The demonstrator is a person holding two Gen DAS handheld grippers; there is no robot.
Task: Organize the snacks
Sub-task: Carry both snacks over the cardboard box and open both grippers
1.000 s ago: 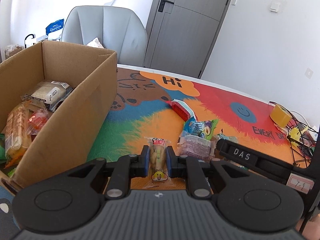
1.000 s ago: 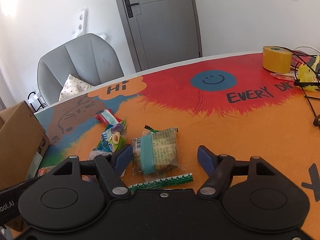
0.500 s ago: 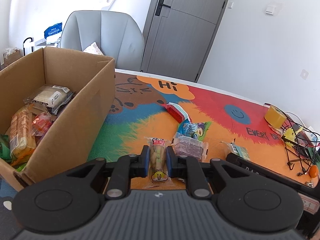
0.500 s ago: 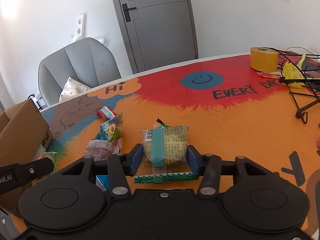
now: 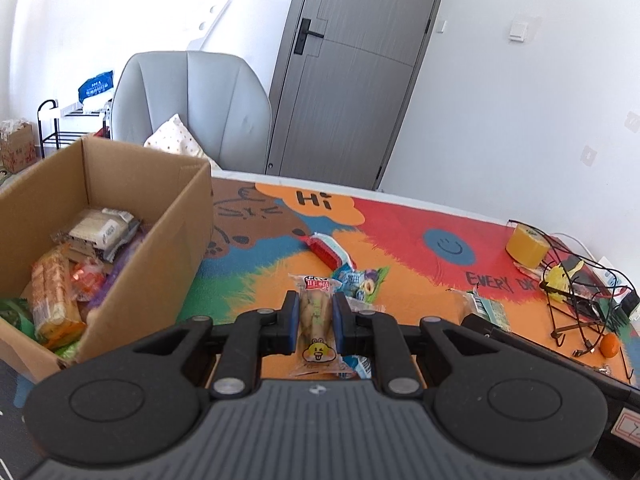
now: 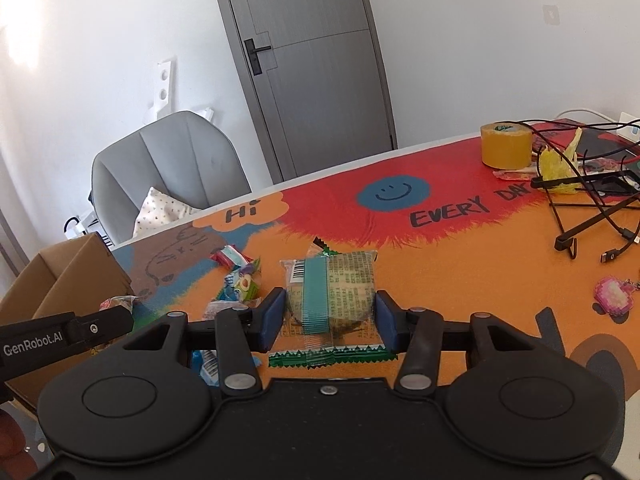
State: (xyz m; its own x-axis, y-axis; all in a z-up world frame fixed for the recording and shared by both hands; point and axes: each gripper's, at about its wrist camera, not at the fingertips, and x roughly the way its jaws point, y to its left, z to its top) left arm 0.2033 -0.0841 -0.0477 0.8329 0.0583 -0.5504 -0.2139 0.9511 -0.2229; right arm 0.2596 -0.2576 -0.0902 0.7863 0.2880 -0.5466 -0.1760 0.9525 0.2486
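Fingers of the left gripper (image 5: 316, 326) are closed on a slim clear snack packet (image 5: 316, 320) and those of the right gripper (image 6: 330, 322) on a green-banded cake pack (image 6: 332, 292), both lifted above the mat, presumably for the cardboard box (image 5: 160, 264).

Both wrist views look forward low over the shared colourful mat (image 5: 404, 216).

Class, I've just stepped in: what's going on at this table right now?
A person is sorting snacks with two handheld grippers. The left gripper has its jaws shut on a narrow clear snack packet; the right gripper grips a green-striped cake packet. A cardboard box already holds several snacks, and a few packets lie loose on the colourful mat.
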